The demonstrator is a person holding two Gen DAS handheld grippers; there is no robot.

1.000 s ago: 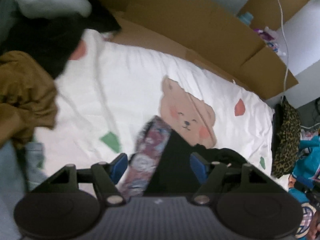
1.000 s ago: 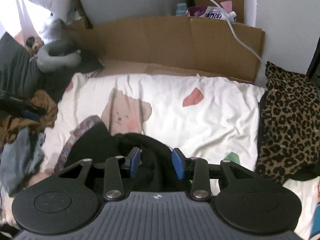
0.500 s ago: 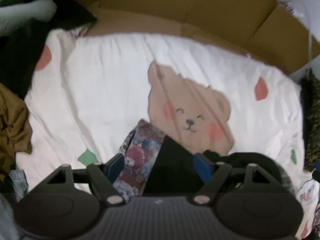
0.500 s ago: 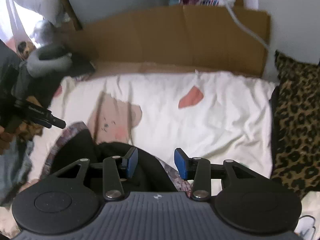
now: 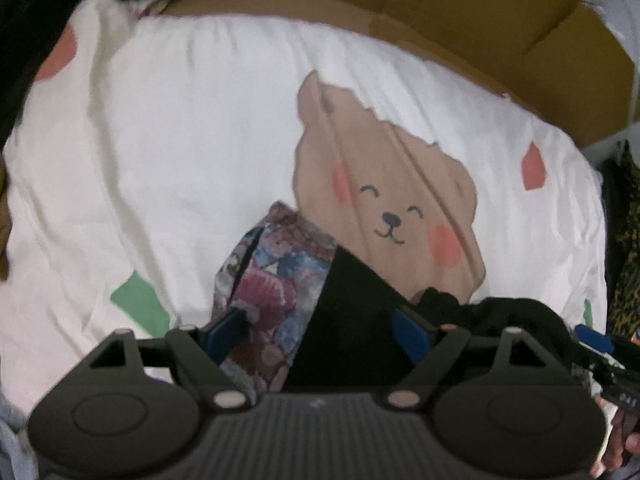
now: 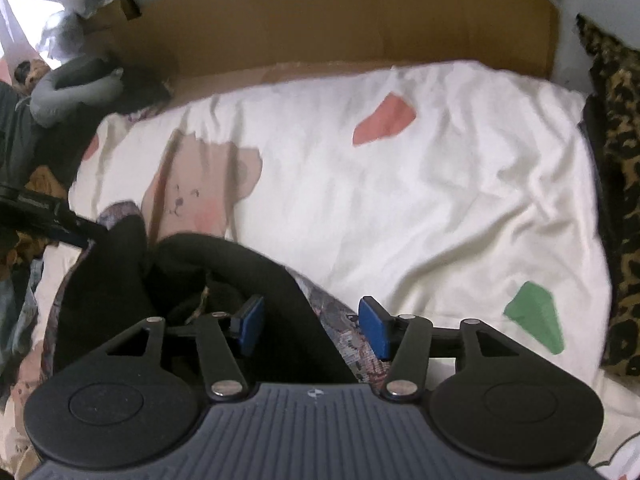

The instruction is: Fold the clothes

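A black garment (image 5: 352, 312) with a patchwork-print lining (image 5: 280, 276) lies bunched on the white bear-print bedsheet (image 5: 200, 140). My left gripper (image 5: 318, 332) points steeply down over its near end. Its jaws are opening, the fabric lies between the blue pads (image 5: 224, 332), and neither pad clamps it. In the right wrist view the garment (image 6: 240, 264) humps up on the bedsheet (image 6: 400, 200). My right gripper (image 6: 312, 324) straddles a black fold. Its jaws are opening too, with a gap beside the right pad (image 6: 374, 328). Each gripper shows in the other's view: right gripper (image 5: 596, 340), left gripper (image 6: 48, 216).
Cardboard (image 6: 320, 20) lines the wall behind the bed. A leopard-print cloth (image 6: 612, 160) lies along the bed's right edge. A heap of grey and dark clothes (image 6: 72, 88) sits at the back left, with more dark clothing (image 5: 24, 40) at the left wrist view's corner.
Both grippers have come down close to the bed and their jaws have spread wider. The right pads, earlier tight on the black fold, now stand apart from it. The garment rests on the sheet.
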